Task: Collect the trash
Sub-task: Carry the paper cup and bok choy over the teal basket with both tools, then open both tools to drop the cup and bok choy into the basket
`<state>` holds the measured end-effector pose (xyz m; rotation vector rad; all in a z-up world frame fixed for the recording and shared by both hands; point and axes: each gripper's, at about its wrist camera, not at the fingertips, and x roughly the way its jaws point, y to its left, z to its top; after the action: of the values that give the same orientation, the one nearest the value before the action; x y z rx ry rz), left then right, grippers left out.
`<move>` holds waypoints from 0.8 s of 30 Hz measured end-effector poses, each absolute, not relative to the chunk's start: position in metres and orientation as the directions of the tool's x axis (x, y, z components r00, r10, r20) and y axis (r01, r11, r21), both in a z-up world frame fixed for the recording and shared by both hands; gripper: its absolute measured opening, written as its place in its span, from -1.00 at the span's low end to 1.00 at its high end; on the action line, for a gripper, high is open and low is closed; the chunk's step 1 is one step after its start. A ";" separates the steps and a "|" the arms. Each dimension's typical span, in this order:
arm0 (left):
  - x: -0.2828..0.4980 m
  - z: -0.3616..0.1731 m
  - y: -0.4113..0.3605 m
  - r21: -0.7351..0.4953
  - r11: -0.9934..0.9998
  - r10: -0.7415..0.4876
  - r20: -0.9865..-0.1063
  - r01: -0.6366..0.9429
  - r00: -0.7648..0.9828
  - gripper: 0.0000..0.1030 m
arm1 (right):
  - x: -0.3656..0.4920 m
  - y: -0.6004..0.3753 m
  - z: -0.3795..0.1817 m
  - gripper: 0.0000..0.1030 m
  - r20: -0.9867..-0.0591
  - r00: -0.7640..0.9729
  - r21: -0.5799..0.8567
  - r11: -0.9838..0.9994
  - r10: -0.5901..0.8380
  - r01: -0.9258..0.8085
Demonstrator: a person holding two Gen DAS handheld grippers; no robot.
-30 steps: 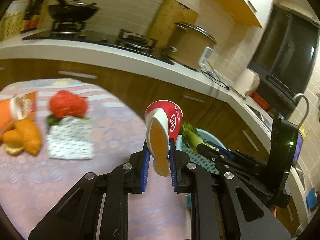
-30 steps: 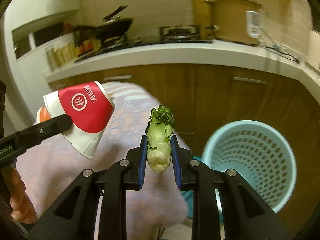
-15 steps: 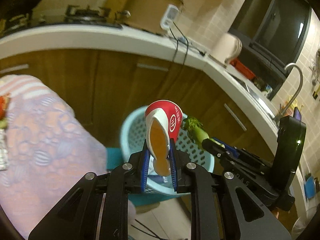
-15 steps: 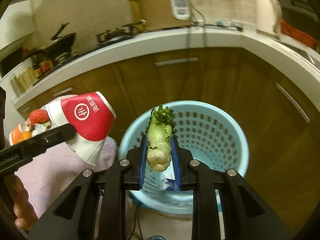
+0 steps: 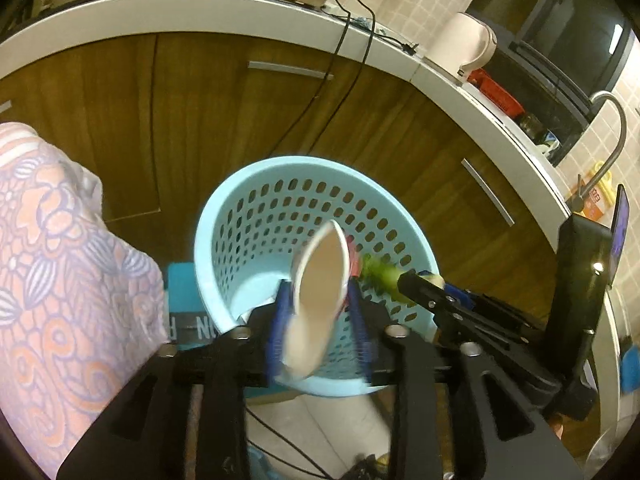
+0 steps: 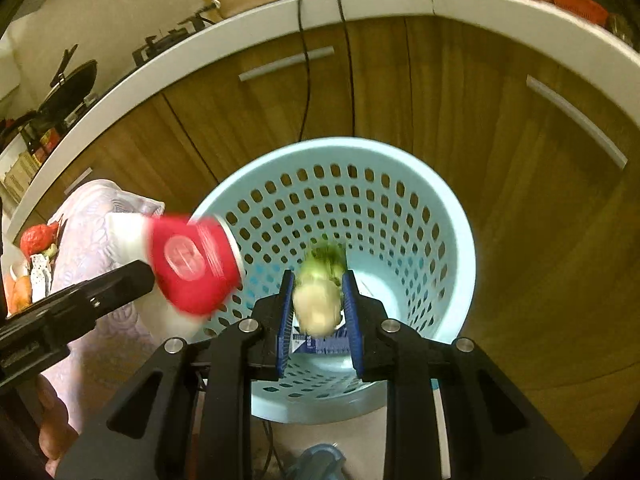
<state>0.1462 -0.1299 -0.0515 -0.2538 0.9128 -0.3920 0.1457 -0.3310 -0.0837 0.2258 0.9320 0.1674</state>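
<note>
A light blue perforated trash basket (image 5: 248, 216) (image 6: 452, 216) stands on the floor below both grippers. My left gripper (image 5: 318, 316) holds a crushed red and white paper cup (image 5: 318, 280) between its blue pads, over the basket's near rim; the cup is blurred. The cup (image 6: 192, 264) also shows in the right wrist view. My right gripper (image 6: 318, 312) has a green vegetable stalk (image 6: 318, 300) between its pads, above the basket's opening; it looks blurred and the pads seem slightly apart from it. The stalk's leafy end (image 5: 378, 274) shows in the left wrist view.
Wooden cabinets (image 5: 224, 92) and a white countertop (image 6: 360, 4) curve behind the basket. A table with a pink patterned cloth (image 5: 60, 280) is at the left, with food items (image 6: 36, 240) on it. A blue and white wrapper (image 6: 320, 344) lies inside the basket.
Both grippers have swung from the table to above the basket and tilted downward. The jaws have widened slightly and cup and stalk are now blurred.
</note>
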 end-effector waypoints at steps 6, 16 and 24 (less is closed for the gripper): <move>0.139 -0.045 -0.115 -0.375 0.907 -0.414 -0.706 0.193 0.575 -0.14 | 0.147 -0.330 -0.082 -0.56 -0.774 0.588 0.260 0.965 0.235 -0.044; 0.101 -0.015 -0.062 -0.400 0.906 -0.382 -0.634 0.137 0.672 -0.14 | 0.128 -0.285 -0.040 -0.56 -0.713 0.645 0.225 0.961 0.275 -0.161; 0.056 0.025 -0.002 -0.414 0.906 -0.318 -0.544 0.081 0.777 -0.14 | 0.107 -0.225 -0.002 -0.56 -0.655 0.675 0.179 0.938 0.340 -0.298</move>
<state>0.0560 -0.0023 0.0246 -0.3845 0.6488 -0.2218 0.1066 -0.2251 -0.0025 0.0588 0.7484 0.3590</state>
